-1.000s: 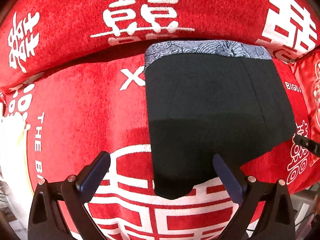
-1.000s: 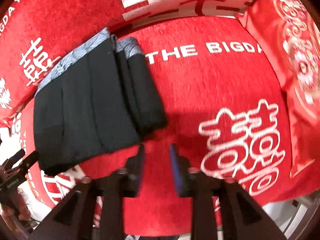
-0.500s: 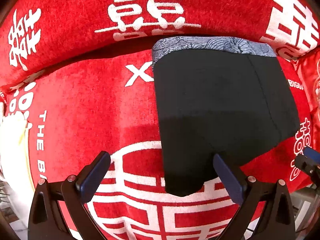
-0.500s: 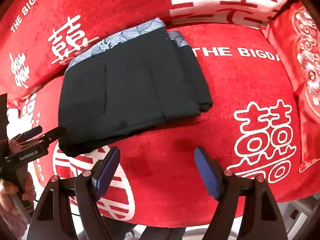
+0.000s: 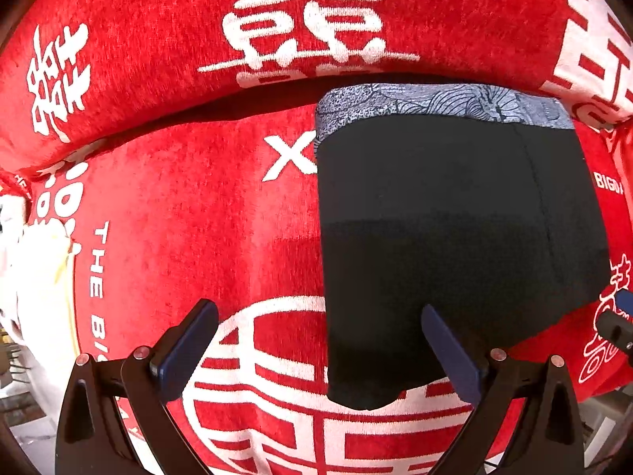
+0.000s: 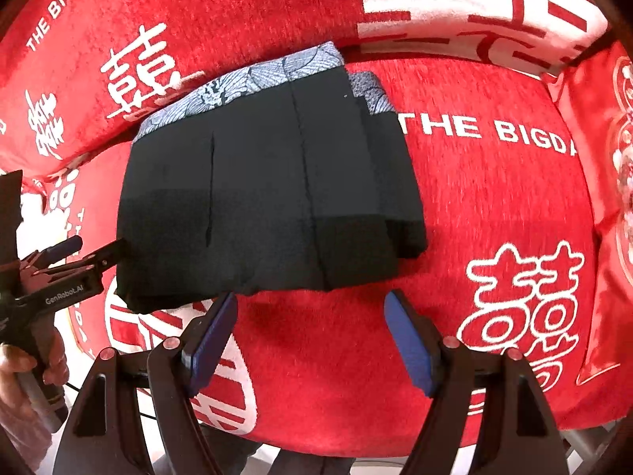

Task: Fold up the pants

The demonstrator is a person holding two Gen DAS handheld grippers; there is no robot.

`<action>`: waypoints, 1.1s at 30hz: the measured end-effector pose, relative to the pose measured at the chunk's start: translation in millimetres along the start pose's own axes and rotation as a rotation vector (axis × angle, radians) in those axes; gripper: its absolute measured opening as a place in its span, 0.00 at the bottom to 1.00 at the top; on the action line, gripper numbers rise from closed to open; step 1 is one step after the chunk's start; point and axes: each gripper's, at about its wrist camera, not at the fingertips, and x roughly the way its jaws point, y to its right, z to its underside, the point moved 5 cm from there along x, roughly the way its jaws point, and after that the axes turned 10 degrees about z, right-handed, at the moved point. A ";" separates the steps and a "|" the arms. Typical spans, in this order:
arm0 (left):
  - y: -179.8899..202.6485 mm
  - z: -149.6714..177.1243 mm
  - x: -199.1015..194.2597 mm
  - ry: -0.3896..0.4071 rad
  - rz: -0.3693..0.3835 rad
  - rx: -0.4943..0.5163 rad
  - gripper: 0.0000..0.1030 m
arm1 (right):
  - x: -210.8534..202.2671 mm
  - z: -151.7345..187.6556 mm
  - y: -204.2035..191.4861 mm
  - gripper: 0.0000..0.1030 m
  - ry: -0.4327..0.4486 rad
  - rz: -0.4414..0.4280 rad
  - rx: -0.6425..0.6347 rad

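The black pants (image 5: pixel 455 237) with a grey patterned waistband (image 5: pixel 435 101) lie folded flat on the red seat cushion (image 5: pixel 190 217). They also show in the right wrist view (image 6: pixel 269 198), with a folded layer along their right side. My left gripper (image 5: pixel 318 336) is open and empty, just in front of the pants' near left corner. My right gripper (image 6: pixel 310 324) is open and empty, just in front of the pants' near edge. The left gripper also shows at the left of the right wrist view (image 6: pixel 85 251).
The red backrest cushion (image 5: pixel 316 19) with white characters rises behind the pants. A red embroidered pillow (image 6: pixel 617 198) stands at the right. A pale cloth (image 5: pixel 35 277) lies at the seat's left edge. The cushion's front edge drops off just below both grippers.
My right gripper has opened from nearly shut and drawn back toward the pants' near edge. The view from my left gripper has shifted slightly left. The pants lie still.
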 end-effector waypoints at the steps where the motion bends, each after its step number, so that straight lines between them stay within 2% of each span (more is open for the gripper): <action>1: 0.3 -0.6 1.3 -0.009 0.002 -0.007 1.00 | 0.5 -1.4 1.4 0.77 -0.002 -0.003 0.000; 12: 8.9 -4.4 6.3 -0.086 0.046 -0.054 1.00 | 2.9 -13.5 12.4 0.77 -0.018 -0.028 -0.009; 23: 4.5 -9.2 -9.5 -0.048 0.162 -0.179 1.00 | 1.2 -21.9 15.1 0.77 -0.022 -0.051 -0.038; 31: 10.7 -10.9 -12.1 -0.055 0.169 -0.191 1.00 | 3.8 -26.6 14.3 0.77 -0.030 -0.068 -0.059; 33: 12.3 -11.4 -17.4 -0.040 0.119 -0.166 1.00 | 4.2 -28.2 15.0 0.77 -0.030 -0.070 -0.061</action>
